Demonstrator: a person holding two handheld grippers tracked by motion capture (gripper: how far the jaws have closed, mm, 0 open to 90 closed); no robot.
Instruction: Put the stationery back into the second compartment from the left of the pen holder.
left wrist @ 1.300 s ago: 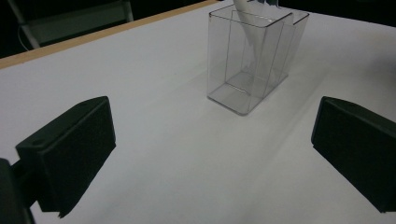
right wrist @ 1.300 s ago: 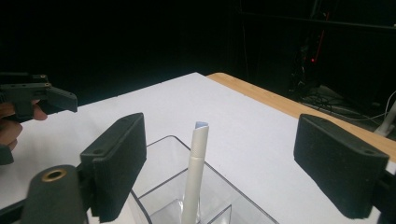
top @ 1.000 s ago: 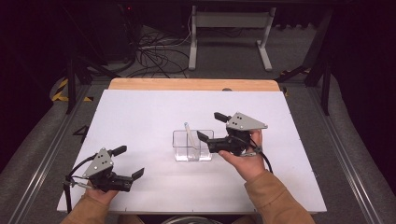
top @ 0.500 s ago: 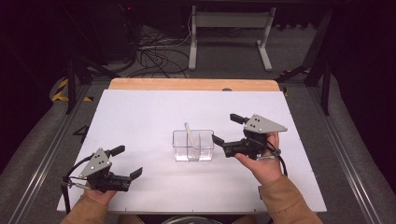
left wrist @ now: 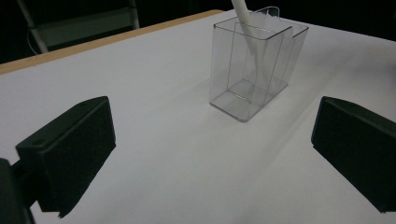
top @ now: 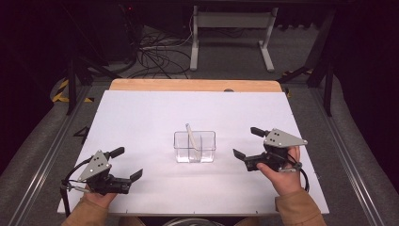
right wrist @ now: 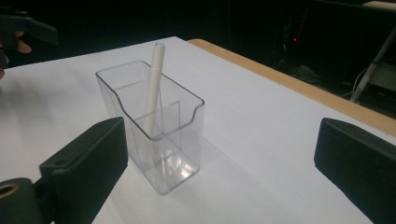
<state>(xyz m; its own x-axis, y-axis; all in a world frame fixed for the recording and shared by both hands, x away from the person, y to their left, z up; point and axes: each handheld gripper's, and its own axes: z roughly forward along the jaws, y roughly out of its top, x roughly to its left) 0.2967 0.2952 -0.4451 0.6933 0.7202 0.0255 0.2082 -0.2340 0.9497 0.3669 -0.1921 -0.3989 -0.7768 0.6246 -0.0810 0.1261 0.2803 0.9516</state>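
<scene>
Two grippers sit low in the high view: the left gripper (top: 127,170) at the lower left near the front edge of the white table (top: 141,113), the right gripper (top: 248,147) at the lower right. Both have their jaws spread with nothing between them; the right one's jaws have just been opening. Between them, at the centre of the frame, stands the clear container (top: 195,147), apart from both, with a white stick (top: 191,137) leaning inside. The right gripper view adds inner dividers: the stick stands in the rear compartment, its tip above the rim. The left gripper view catches the container at the upper right. Bare tabletop surrounds the container, widest toward the wooden far edge (top: 193,85) at the top.
</scene>
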